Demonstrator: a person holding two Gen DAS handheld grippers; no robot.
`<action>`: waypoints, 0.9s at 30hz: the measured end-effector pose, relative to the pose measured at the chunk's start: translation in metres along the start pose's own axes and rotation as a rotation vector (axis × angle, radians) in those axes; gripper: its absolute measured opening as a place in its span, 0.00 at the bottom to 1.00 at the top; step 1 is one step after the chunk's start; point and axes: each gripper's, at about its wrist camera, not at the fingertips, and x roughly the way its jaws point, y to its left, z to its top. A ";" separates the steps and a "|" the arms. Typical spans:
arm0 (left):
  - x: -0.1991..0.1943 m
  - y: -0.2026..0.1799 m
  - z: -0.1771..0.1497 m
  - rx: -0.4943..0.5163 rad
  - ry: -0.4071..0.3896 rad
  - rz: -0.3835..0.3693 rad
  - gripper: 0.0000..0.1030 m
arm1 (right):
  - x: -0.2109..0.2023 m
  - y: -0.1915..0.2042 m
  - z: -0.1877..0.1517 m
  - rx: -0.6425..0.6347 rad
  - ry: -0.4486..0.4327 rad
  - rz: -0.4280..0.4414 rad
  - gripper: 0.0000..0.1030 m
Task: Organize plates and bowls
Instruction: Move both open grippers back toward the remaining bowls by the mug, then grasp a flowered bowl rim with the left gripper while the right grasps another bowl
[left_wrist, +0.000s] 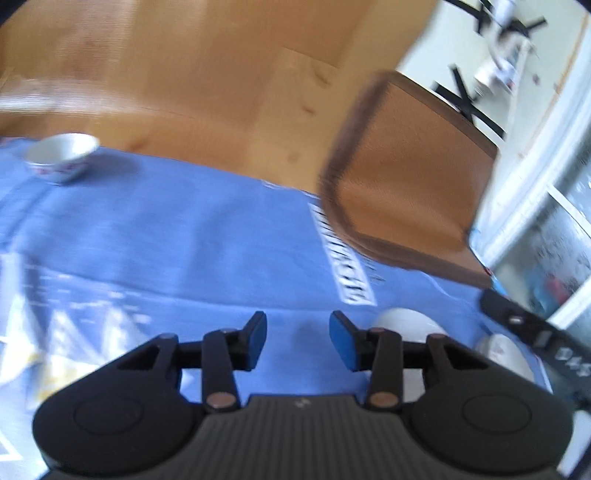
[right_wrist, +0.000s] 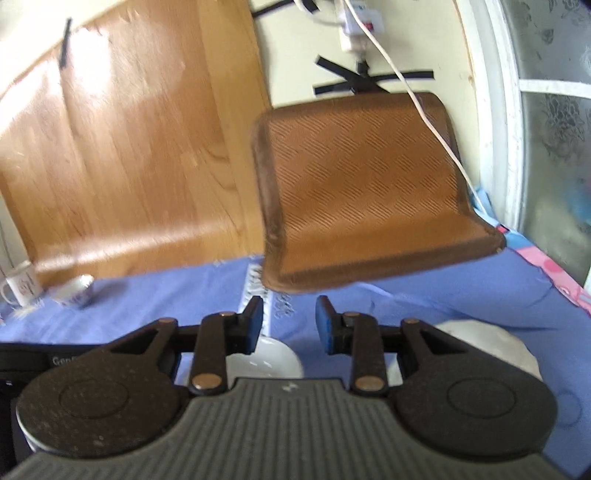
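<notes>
1. The left gripper (left_wrist: 297, 341) hung over a blue cloth (left_wrist: 192, 236), its jaws apart with nothing between them.
2. The right gripper (right_wrist: 289, 325) was likewise above the blue cloth (right_wrist: 424, 302), jaws apart and holding nothing.
3. In the left wrist view, a small white bowl with a red and blue pattern (left_wrist: 62, 157) sat upright on the cloth at the far left, near the cloth's back edge and well apart from the gripper.
4. The same patterned bowl (right_wrist: 75, 291) showed in the right wrist view at the far left, just beside a white mug (right_wrist: 20, 286) with a handle.
5. A white bowl (left_wrist: 406, 325) lay just behind the left gripper's right finger, partly hidden by it; another white dish (left_wrist: 504, 352) lay near it to the right, its shape too blurred to tell.
6. In the right wrist view, a white bowl (right_wrist: 266, 356) sat directly below the jaws, and a larger white plate (right_wrist: 487, 341) lay near it to the right, half covered by the gripper body.
7. A brown woven mat (right_wrist: 365, 192) leaned up against the wall behind the cloth, with a white cable (right_wrist: 424, 114) draped across it.
8. A wooden panel (right_wrist: 122, 166) stood to the mat's left.
9. Both views were blurred.
</notes>
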 end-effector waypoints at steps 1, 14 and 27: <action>-0.005 0.011 0.001 -0.008 -0.013 0.019 0.38 | 0.000 0.005 0.000 -0.008 0.000 0.019 0.33; -0.055 0.141 -0.001 -0.116 -0.113 0.248 0.38 | 0.031 0.107 -0.028 -0.121 0.135 0.250 0.33; -0.063 0.169 0.001 -0.091 -0.221 0.335 0.39 | 0.080 0.180 -0.017 -0.139 0.233 0.334 0.33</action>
